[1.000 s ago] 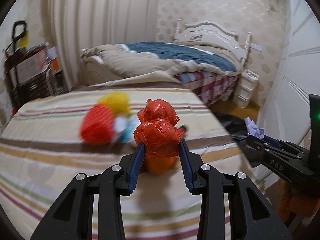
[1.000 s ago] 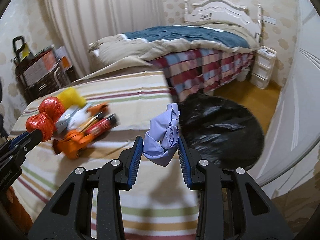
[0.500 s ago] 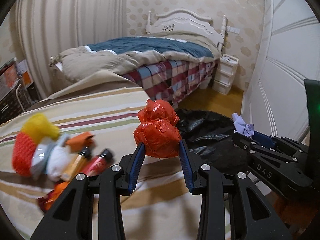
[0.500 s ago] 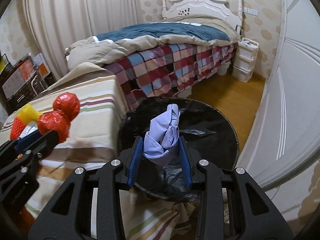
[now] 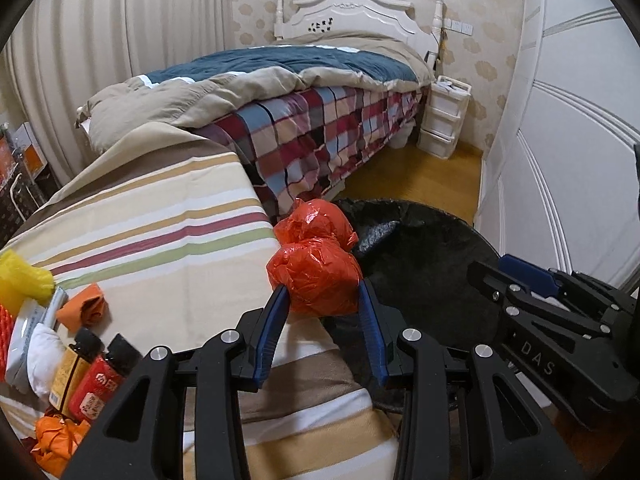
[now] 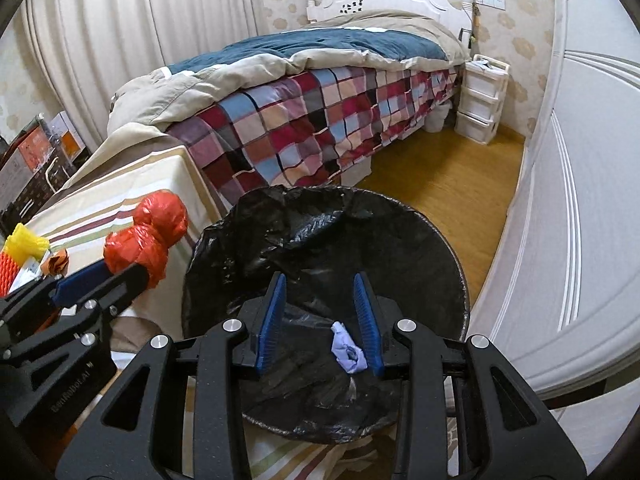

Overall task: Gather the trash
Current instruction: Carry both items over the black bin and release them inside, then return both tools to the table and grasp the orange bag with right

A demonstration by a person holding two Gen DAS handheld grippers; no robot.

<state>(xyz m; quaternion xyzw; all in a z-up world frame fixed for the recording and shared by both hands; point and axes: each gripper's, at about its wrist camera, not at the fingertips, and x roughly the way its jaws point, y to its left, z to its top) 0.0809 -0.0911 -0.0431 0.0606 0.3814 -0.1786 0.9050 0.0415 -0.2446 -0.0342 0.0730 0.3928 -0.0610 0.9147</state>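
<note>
A crumpled red plastic bag (image 5: 316, 276) sits between the blue pads of my left gripper (image 5: 322, 292), whose jaws are opening while the pads still touch it. It hangs over the striped table's right edge, at the rim of the black-lined trash bin (image 5: 432, 280). In the right wrist view the red plastic bag (image 6: 136, 252) and left gripper (image 6: 120, 276) are at the left. My right gripper (image 6: 319, 280) is over the bin (image 6: 440, 240) with nothing between its pads. A purple wad (image 6: 349, 350) lies below, inside the liner, by the right finger.
More trash lies on the striped table (image 5: 160, 240): a yellow net (image 5: 20, 280), an orange wad (image 5: 84, 308), two small bottles (image 5: 92, 376). A bed with a checked cover (image 5: 328, 132), a white drawer unit (image 5: 444, 120) and a white door (image 6: 580, 200) surround the bin.
Both grippers swung right from the table toward the bin. The purple wad left the right gripper's pads and dropped into the liner. The red bag stayed in the left gripper.
</note>
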